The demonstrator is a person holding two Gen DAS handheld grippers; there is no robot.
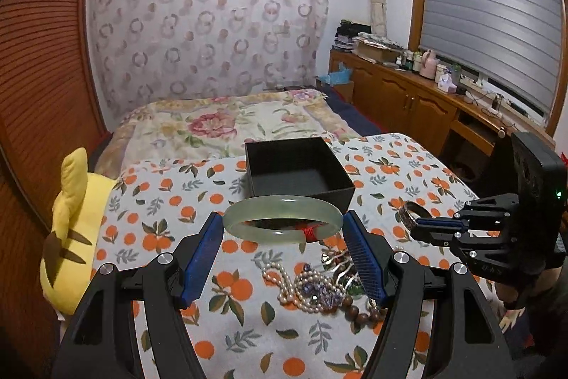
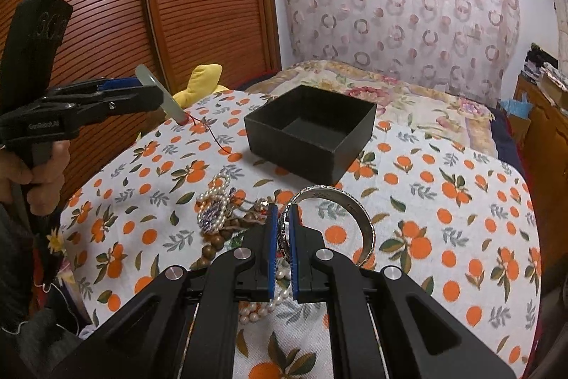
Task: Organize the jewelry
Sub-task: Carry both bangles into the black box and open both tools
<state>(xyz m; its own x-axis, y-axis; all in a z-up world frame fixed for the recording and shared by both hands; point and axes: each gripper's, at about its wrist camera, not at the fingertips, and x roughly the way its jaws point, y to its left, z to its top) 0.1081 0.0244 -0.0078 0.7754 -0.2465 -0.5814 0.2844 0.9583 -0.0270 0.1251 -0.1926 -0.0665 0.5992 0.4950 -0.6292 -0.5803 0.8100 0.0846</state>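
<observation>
My left gripper (image 1: 283, 219) is shut on a pale green jade bangle (image 1: 282, 205) with a red thread, held above the cloth just in front of the open black box (image 1: 298, 171). It shows from the side in the right wrist view (image 2: 156, 87). My right gripper (image 2: 283, 214) is shut on a silver bangle (image 2: 340, 212), held low over the cloth, short of the box (image 2: 312, 126). It shows in the left wrist view (image 1: 422, 222). A pile of pearl and bead jewelry (image 1: 319, 290) lies on the cloth below both grippers.
The table carries an orange-print cloth (image 2: 443, 201). A yellow plush toy (image 1: 71, 226) sits at its left edge. A floral bed (image 1: 227, 123) lies behind, a wooden cabinet (image 1: 408, 95) to the right, a wooden wardrobe (image 2: 142, 6) to the left.
</observation>
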